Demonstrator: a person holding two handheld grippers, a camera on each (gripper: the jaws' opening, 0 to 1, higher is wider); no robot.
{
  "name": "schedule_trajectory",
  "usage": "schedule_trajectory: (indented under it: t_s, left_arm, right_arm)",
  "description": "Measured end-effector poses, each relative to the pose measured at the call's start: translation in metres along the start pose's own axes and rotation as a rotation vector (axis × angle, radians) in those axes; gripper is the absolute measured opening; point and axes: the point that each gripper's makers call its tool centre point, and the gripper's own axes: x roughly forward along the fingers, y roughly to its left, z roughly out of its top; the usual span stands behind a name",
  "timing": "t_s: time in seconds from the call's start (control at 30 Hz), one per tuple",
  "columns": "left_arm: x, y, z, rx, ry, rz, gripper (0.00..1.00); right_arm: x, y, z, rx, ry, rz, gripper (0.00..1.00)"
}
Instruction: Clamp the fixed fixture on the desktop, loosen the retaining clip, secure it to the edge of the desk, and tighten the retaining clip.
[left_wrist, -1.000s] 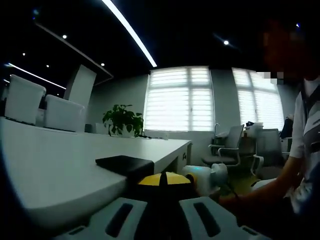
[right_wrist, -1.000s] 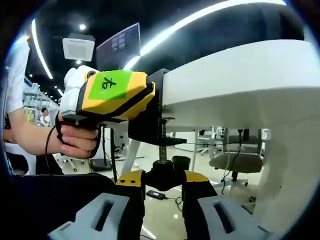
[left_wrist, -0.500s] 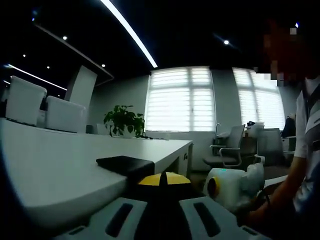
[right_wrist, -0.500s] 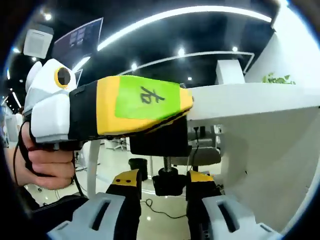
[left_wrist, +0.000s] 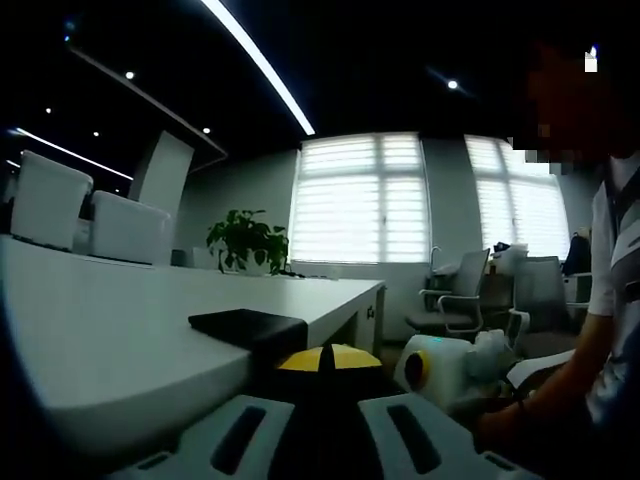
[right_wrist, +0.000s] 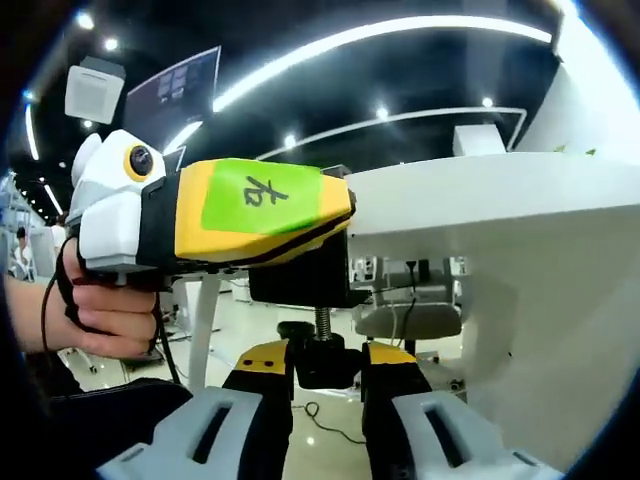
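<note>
Fixture (right_wrist: 300, 275), a black C-shaped clamp, sits at the centre of the right gripper view, hooked over the edge of the white desk (right_wrist: 470, 195). Its threaded screw drops to a black retaining knob (right_wrist: 322, 362) in the lower middle of the frame. The clamp hangs there, as I judge it, so that its upper arm bears on the desktop while the screw closes from beneath.

Right gripper (right_wrist: 325, 365) rises from the bottom of that view with its yellow-tipped jaws set close on either side of the knob, seemingly pinching it; that hold would suit turning the screw to tighten it. Left gripper (right_wrist: 215, 215), yellow and black with a green label, lies across the middle left of the frame, held in a hand (right_wrist: 105, 315), its nose against the clamp body, probably steadying it against the twist.

In the left gripper view the jaws at bottom centre are drawn together on something dark, with a yellow tip just beyond them; the black plate (left_wrist: 250, 325) on the desktop (left_wrist: 120, 340) left of centre looks like the fixture's upper arm. The other gripper's white housing (left_wrist: 445, 365) shows at lower right.

Much is hidden. The left gripper's body covers the clamp's upper part, so whether the screw pad already presses the desk's underside cannot be told. The exact contact of the left jaws with the clamp is too dark to make out.
</note>
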Motion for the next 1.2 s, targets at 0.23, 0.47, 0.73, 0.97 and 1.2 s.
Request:
schedule_trajectory:
  t_s: [0.23,0.47,0.73,0.97,1.2]
  left_arm:
    - [0.0,0.0,0.002,0.005,-0.006,-0.002,0.01]
    - [-0.001,0.0,0.002,0.007,-0.01,-0.006,0.01]
    - [-0.002,-0.001,0.001,0.007,-0.005,-0.005,0.01]
    - [-0.002,-0.001,0.001,0.018,0.001,0.001,0.01]
    - [-0.002,-0.001,0.001,0.019,-0.003,0.001,0.01]
  right_arm:
    - [0.008,0.006,0.0,-0.047,0.051,0.214,0.23]
    - [0.007,0.007,0.001,-0.069,0.051,0.292,0.24]
    - [-0.015,0.004,0.005,0.028,0.054,-0.003,0.44]
    - [-0.007,0.008,0.01,-0.009,0.029,-0.198,0.45]
    - [0.008,0.001,0.008,0.008,0.02,-0.321,0.43]
